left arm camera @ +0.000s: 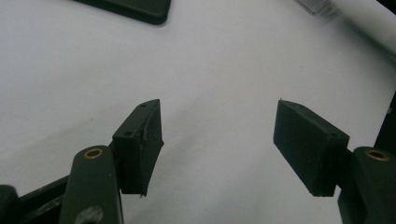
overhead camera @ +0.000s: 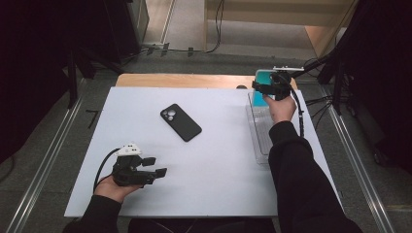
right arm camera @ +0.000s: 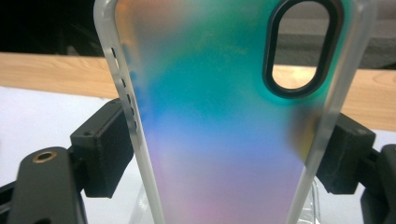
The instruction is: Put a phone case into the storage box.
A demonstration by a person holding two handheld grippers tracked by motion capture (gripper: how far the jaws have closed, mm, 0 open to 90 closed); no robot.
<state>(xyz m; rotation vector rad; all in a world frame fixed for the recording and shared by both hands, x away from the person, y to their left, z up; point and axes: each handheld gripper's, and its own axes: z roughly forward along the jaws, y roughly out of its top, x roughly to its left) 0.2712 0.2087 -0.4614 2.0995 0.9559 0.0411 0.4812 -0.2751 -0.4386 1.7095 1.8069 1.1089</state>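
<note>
Over the clear tray [overhead camera: 260,138], right tool [overhead camera: 270,89] clamping iridescent phone case [right arm camera: 219,140], left tool [overhead camera: 154,166] wide open, empty

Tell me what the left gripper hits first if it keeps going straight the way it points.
Probably nothing soon: ahead of the open left gripper lies bare white table. The black phone sits off to the side of that line; the clear tray lies farther on, though depth is unclear.

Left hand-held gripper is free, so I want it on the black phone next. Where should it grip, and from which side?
Grip the black phone across its two long edges near the middle, coming straight down from above. It lies flat, camera side up, diagonal on the white table, so turn the open left hand-held gripper to span its narrow width.
</note>
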